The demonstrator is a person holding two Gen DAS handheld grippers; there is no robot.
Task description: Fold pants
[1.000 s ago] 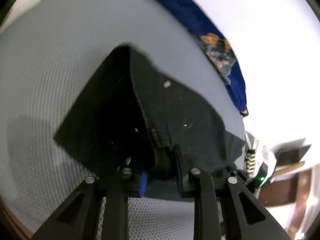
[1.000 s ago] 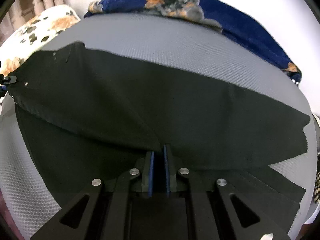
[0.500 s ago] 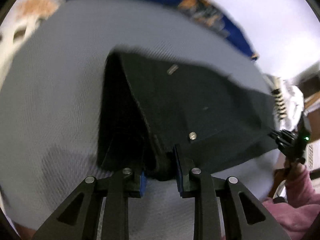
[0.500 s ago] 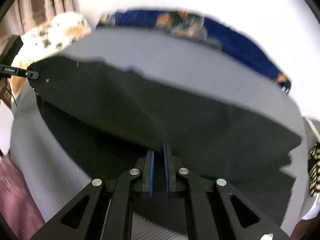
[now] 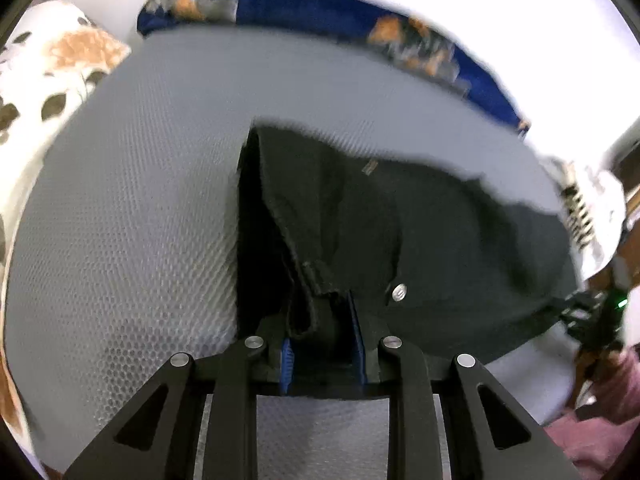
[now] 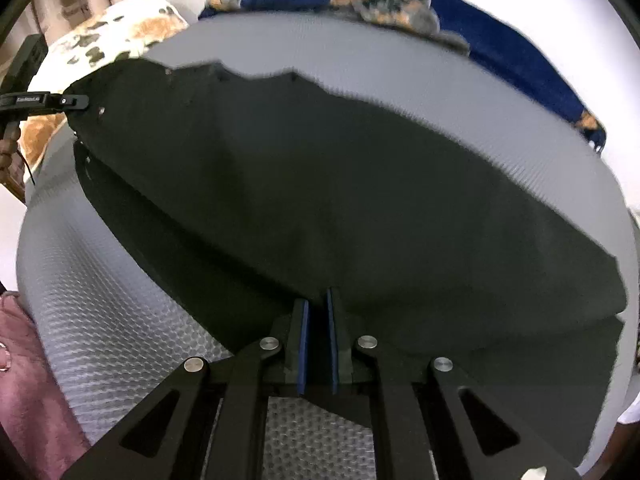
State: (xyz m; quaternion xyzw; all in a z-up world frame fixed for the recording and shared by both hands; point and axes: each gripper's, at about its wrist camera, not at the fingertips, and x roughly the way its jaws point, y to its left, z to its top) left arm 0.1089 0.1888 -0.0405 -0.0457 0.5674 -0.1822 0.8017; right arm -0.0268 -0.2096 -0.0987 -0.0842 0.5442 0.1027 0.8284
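Two grippers hold one pair of black pants (image 5: 420,240) over a grey mesh mattress (image 5: 132,216). From the left wrist view, the left gripper (image 5: 322,320) has its jaws pinching a bunched fold of waistband beside a silver button (image 5: 399,292); a blue patterned blanket (image 5: 320,8) lies beyond the pants. From the right wrist view, the right gripper (image 6: 317,312) has its jaws pressed together on the near edge of the pants (image 6: 340,188), which sag, lifted off the mattress (image 6: 120,320).
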